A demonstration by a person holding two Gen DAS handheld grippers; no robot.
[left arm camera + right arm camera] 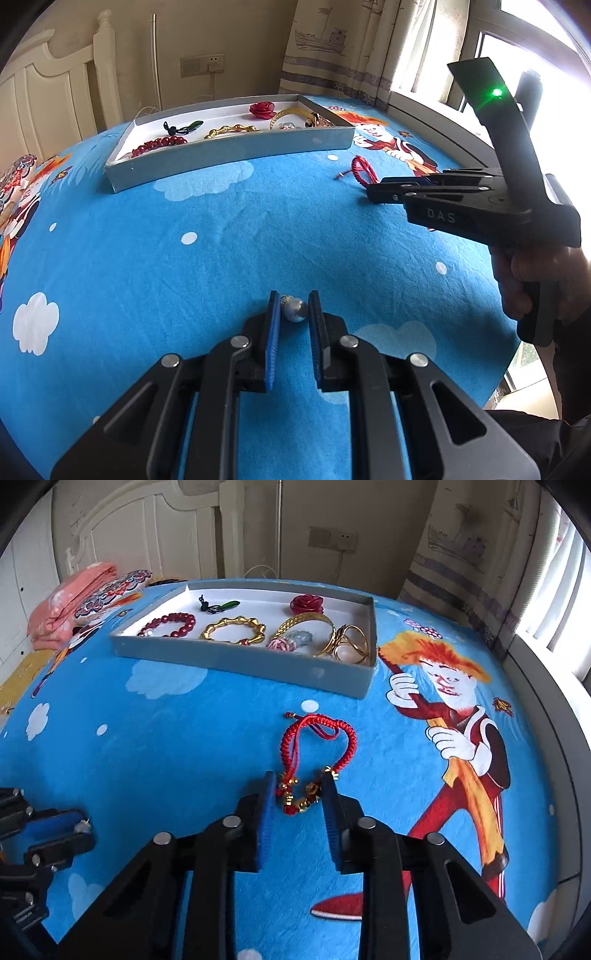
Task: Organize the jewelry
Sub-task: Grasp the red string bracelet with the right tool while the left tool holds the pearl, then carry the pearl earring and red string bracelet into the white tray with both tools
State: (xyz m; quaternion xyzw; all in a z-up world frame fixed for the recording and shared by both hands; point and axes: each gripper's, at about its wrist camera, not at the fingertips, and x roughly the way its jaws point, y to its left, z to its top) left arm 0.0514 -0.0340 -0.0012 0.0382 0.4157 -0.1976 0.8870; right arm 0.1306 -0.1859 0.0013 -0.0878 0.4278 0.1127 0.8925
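Grey tray (236, 657) holds red bead bracelet (168, 624), gold bangles (233, 629).

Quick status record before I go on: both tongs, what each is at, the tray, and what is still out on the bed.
left tongs: open, pads either side of a grey pearl bead on the blue blanket
right tongs: open, straddling the gold charms of the red cord bracelet
tray: grey box holding a red bead bracelet, gold bangle, red rose, other gold pieces
still outside tray: pearl bead, red cord bracelet
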